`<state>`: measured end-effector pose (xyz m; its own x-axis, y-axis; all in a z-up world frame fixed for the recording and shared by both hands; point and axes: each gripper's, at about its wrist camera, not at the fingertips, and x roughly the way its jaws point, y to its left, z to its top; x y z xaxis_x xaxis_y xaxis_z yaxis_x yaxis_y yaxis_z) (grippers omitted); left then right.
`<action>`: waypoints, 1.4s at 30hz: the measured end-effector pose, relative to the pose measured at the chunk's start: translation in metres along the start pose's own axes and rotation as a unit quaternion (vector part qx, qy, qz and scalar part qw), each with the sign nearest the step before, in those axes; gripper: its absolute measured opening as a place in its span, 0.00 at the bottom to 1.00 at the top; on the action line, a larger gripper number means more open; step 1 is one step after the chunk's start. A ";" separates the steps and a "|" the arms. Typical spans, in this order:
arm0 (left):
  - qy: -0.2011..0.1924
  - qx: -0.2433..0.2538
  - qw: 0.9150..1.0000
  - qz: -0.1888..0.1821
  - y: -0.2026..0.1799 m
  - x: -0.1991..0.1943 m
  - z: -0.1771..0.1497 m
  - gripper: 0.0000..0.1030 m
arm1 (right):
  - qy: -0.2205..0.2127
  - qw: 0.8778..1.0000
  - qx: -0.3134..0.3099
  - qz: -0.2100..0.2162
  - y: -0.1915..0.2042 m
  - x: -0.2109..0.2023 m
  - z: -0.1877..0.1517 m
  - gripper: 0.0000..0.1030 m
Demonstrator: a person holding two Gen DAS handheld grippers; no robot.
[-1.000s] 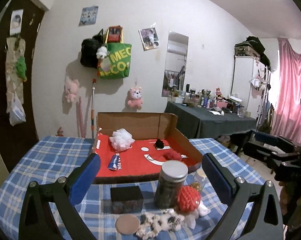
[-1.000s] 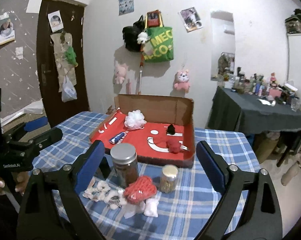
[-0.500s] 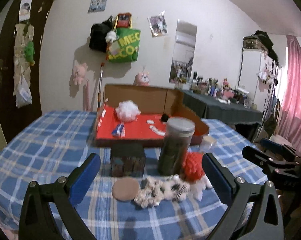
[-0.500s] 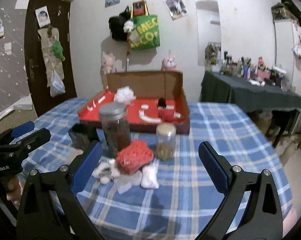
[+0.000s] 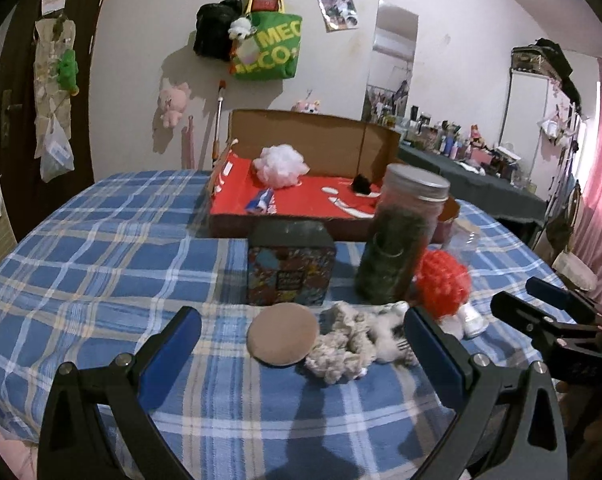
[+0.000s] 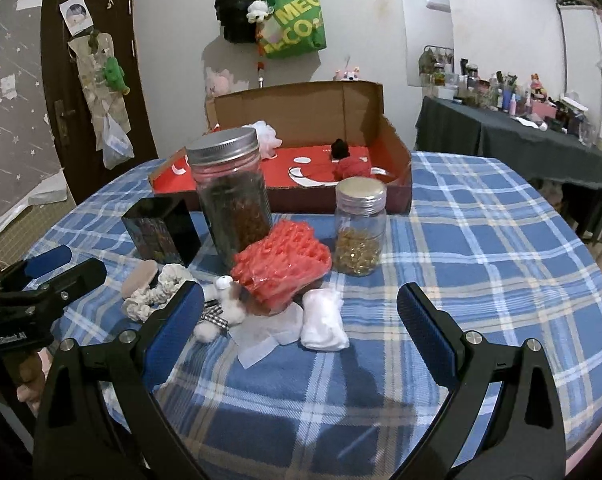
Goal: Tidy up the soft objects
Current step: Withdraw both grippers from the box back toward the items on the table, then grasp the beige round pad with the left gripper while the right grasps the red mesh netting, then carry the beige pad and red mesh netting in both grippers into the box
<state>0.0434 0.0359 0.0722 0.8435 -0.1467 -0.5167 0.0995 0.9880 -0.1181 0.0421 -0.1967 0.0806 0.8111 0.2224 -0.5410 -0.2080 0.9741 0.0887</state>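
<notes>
Both grippers, left gripper and right gripper, hang wide apart and hold nothing over the near edge of the blue plaid tablecloth. Soft stuff sits bunched there: a red knobbly knit piece, a fuzzy cream scrunchie, a round tan puff and a white cloth wad. Behind them, a tall metal-lidded jar holds dark bits and a short jar has amber beads, while the red-lined cardboard box toward the far edge holds a white mesh pouf.
</notes>
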 end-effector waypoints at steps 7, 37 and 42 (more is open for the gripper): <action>0.022 0.000 1.000 0.012 0.009 0.015 -0.003 1.00 | 0.013 1.000 0.006 0.010 0.000 0.013 0.001 0.96; 0.090 -0.002 0.995 -0.034 0.022 0.053 -0.006 0.42 | 0.043 0.996 0.017 0.076 -0.003 0.049 0.012 0.51; 0.076 0.005 0.996 -0.035 0.017 0.042 0.000 0.41 | 0.031 0.996 0.013 0.078 -0.003 0.038 0.013 0.50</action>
<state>0.0802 0.0468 0.0483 0.7451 -0.2205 -0.6295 0.1619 0.9753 -0.1501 0.0804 -0.1909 0.0707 0.7340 0.3686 -0.5704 -0.3139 0.9289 0.1963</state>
